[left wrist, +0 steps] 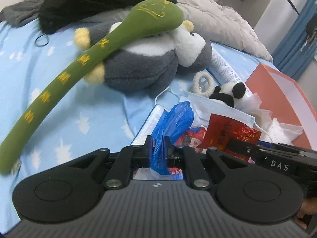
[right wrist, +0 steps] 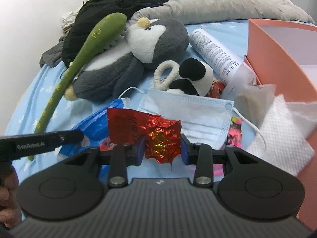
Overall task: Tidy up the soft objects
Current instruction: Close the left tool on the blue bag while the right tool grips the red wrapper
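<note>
Blue plastic wrapper (left wrist: 158,154) sits clenched between the left gripper (left wrist: 158,148) jaws, at six o'clock of the grey penguin plush (left wrist: 142,63). Crinkled red foil packet (right wrist: 160,138) is pinched by the right gripper (right wrist: 162,148). On the star-print bedsheet (left wrist: 59,109), a green stick plush (left wrist: 83,59) leans across the penguin. At its four o'clock lie a small panda plush (right wrist: 194,77), a face mask (right wrist: 190,107) and a white tube (right wrist: 218,55); an orange box (right wrist: 277,53) stands at three o'clock.
</note>
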`<state>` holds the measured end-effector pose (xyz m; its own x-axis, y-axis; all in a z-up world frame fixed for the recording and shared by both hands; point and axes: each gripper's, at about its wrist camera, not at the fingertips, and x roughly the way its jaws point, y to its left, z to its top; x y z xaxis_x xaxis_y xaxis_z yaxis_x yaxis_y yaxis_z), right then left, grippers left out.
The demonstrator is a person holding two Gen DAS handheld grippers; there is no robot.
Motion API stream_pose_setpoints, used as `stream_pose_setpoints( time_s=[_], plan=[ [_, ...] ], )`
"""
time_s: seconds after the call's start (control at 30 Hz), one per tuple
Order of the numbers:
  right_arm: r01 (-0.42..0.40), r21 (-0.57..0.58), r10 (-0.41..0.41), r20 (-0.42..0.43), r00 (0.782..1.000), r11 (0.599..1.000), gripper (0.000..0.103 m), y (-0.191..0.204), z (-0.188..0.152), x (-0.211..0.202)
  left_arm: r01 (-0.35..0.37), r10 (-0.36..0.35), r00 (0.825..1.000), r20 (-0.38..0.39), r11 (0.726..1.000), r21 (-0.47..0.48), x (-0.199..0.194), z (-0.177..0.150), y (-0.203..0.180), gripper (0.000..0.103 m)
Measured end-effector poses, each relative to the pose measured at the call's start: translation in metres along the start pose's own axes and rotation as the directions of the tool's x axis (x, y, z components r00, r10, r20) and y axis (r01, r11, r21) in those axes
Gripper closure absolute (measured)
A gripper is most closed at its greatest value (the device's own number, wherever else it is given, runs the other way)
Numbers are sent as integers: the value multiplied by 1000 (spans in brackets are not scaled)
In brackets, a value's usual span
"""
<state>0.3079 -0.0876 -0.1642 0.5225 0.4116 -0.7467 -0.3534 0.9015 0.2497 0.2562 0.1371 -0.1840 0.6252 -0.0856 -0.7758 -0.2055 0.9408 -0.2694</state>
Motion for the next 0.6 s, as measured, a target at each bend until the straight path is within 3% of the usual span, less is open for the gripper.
stream_pose_setpoints(
  time_s=[0.4, 0.6],
  plan=[
    [28, 15, -28, 21, 999, 999, 64, 10, -38, -61, -24, 27, 999, 39, 997, -75, -52, -45, 1, 92],
    [50, 30, -51, 40, 998, 998, 64, 10, -53, -83, -18, 21, 999, 49, 998, -53, -66, -57, -13, 97]
  ],
)
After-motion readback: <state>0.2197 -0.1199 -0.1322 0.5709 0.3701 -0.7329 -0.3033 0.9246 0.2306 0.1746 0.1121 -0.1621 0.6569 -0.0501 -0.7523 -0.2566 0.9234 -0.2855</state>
